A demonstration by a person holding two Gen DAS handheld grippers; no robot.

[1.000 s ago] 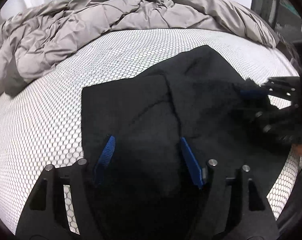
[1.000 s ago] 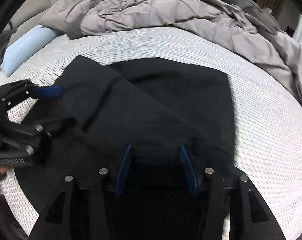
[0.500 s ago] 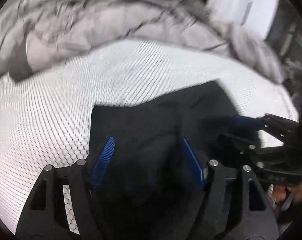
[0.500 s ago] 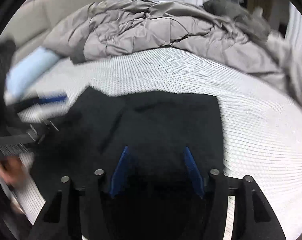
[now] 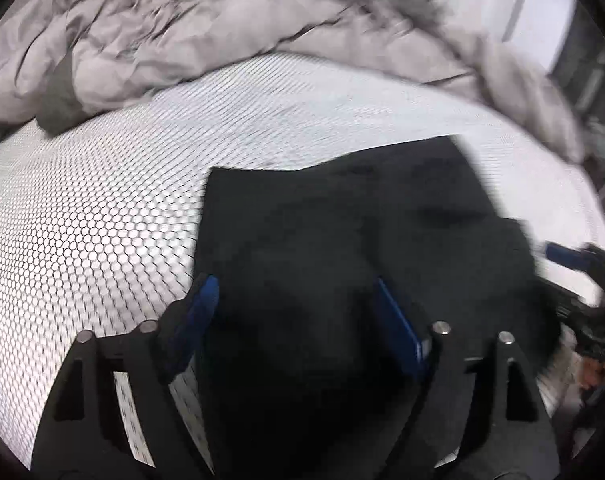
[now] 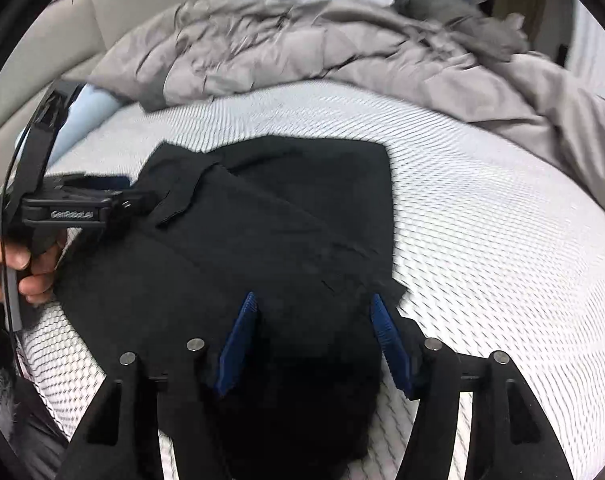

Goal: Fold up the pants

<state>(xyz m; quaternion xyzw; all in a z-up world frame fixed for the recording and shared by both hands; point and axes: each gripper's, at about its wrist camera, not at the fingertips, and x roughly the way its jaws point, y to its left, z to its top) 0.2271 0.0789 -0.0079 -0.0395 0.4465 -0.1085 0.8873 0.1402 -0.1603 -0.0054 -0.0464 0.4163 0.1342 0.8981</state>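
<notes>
The black pants lie on the white honeycomb-patterned mattress, near the front edge, already doubled into a compact, roughly rectangular stack — one layer sits on top with its edge running diagonally across the bundle, and a corner sticks out at the far left. By the look of it most of the folding is done; what seems left is squaring that loose corner and perhaps one more fold to tidy the near end, which droops toward the cameras. The left gripper has its blue pads spread wide, with dark cloth filling the space between them; whether it has hold of any fabric I cannot tell, since the fingers do not appear to pinch. The right gripper stands likewise well open over the near right corner of the pants — nothing visibly clamped. A rumpled grey duvet is heaped at the far side, well apart from the pants, and a pale blue pillow lies at the far left.
</notes>
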